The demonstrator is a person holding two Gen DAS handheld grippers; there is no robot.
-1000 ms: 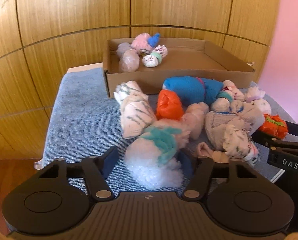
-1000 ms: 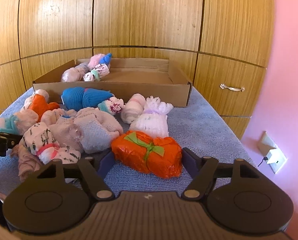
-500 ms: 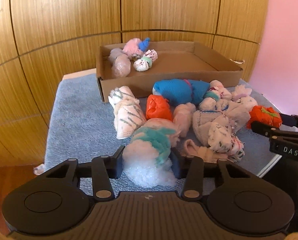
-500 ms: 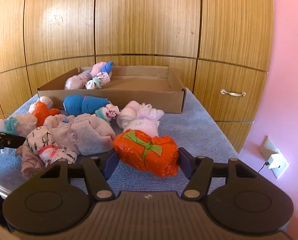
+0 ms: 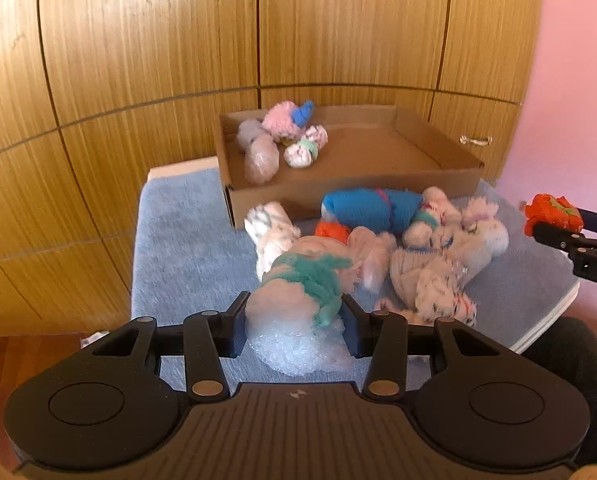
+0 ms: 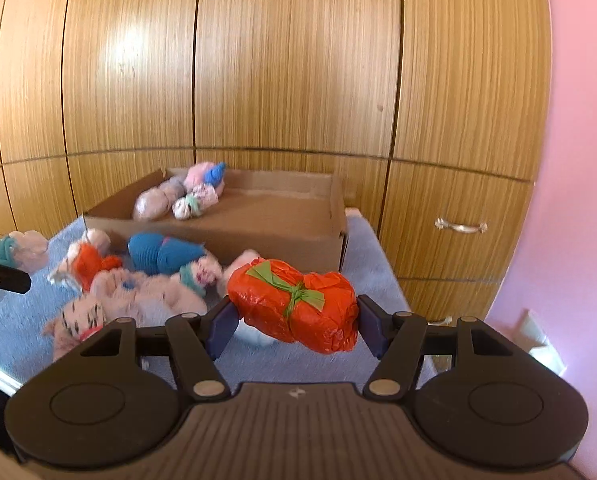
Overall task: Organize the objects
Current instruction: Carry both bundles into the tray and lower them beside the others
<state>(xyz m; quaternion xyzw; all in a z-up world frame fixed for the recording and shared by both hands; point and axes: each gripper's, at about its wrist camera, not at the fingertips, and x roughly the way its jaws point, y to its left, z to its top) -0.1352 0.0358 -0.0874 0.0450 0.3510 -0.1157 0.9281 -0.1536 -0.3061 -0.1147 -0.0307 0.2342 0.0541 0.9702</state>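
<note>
My left gripper [image 5: 294, 330] is shut on a white bubble-wrap bundle tied with teal yarn [image 5: 298, 312], lifted just above the blue towel [image 5: 186, 248]. My right gripper [image 6: 296, 322] is shut on an orange plastic bundle with a green tie [image 6: 294, 304], also raised off the towel; the same orange bundle [image 5: 552, 216] shows at the right edge of the left wrist view. A cardboard tray [image 5: 438, 178] stands at the back and holds several wrapped bundles [image 5: 282, 140] in its left corner. A heap of other bundles [image 5: 418, 248] lies in front of the tray.
A blue rolled bundle [image 5: 370, 208] and a small orange one [image 5: 332, 230] lie close to the tray's front wall. Wooden cabinet doors [image 6: 290, 80] rise behind the table, with a drawer handle [image 6: 460, 226] at the right. A pink wall [image 6: 570, 160] is at the right.
Both grippers closed on their bundles and rose off the towel, carrying them upward. The pile and the tray look lower and farther in both views.
</note>
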